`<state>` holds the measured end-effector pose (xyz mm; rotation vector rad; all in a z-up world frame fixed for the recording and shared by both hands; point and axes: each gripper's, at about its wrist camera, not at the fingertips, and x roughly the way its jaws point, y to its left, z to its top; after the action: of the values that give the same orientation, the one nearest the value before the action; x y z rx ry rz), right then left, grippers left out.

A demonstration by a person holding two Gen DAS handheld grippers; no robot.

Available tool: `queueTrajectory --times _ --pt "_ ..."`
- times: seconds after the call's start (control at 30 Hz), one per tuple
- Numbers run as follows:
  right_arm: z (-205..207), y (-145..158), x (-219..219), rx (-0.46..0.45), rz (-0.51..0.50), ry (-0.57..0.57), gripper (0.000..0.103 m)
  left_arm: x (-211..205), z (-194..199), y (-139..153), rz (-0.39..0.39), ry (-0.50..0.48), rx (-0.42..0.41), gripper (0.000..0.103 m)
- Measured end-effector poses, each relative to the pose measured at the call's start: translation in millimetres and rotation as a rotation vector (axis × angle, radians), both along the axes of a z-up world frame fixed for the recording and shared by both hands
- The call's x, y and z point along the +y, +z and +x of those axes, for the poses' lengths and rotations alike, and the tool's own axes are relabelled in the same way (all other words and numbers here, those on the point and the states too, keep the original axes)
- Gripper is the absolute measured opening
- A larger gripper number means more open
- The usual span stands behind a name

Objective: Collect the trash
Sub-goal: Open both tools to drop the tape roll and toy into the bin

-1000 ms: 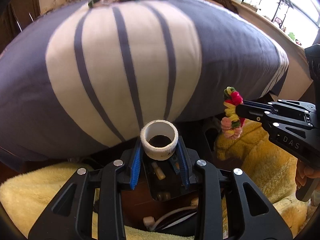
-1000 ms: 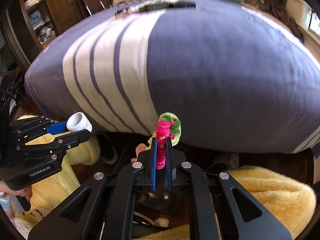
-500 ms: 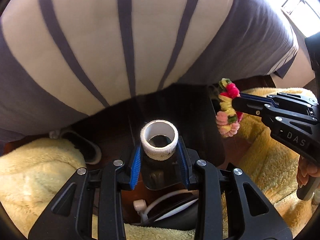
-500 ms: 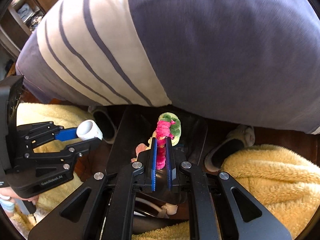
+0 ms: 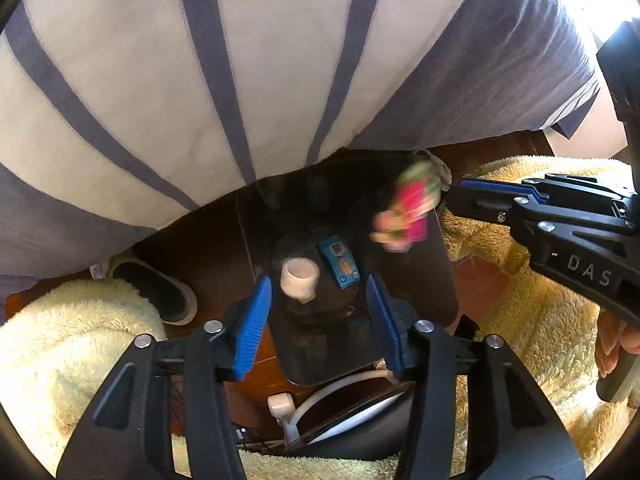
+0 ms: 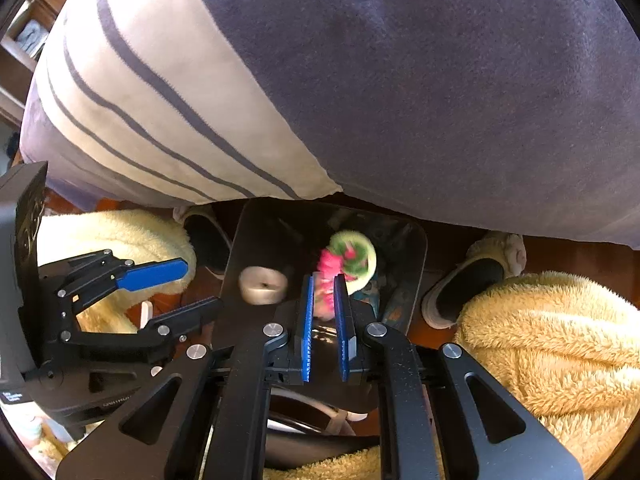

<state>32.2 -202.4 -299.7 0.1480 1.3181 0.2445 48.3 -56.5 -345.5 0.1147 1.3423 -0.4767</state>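
A black trash bin stands on the floor under the bed's edge. My left gripper is open above it; a white tape roll is below the jaws, blurred, inside the bin's mouth. My right gripper has its jaws slightly apart; the pink, green and yellow fuzzy string is blurred just past the fingertips over the bin. A blue wrapper lies in the bin.
A grey and cream striped bedcover hangs over the bin. Yellow fluffy blankets lie on both sides. Slippers rest on the wooden floor. A white cable runs below.
Both grippers moved down over the bin. The left gripper opened and the tape roll dropped from it. The right jaws parted and the fuzzy string is slipping out, blurred.
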Motion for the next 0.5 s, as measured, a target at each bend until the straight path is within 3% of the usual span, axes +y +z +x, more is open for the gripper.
queueTrajectory --times 0.07,0.13,0.2,0.37,0.5 --pt "0.9 1.3 -2.1 -0.006 -0.002 -0.006 0.014 2.9 0.6 3.5 0.003 0.008 -0.007 0.05" --pt "1.4 4.3 -5.3 -0.016 -0.003 -0.013 0.025 6.2 1.1 7.4 0.008 0.017 -0.019 0.051" --pt "1.0 11.0 -8.8 -0.035 -0.001 -0.026 0.048 9.7 -0.5 14.5 0.013 0.028 -0.037 0.054" --pt "-0.7 28.7 -15.7 -0.095 -0.038 -0.057 0.086 15.9 -6.9 35.3 0.018 0.044 -0.091 0.067" --pt "-4.2 42.8 -18.7 -0.137 -0.093 -0.075 0.094 20.3 -11.5 56.4 0.02 0.057 -0.143 0.079"
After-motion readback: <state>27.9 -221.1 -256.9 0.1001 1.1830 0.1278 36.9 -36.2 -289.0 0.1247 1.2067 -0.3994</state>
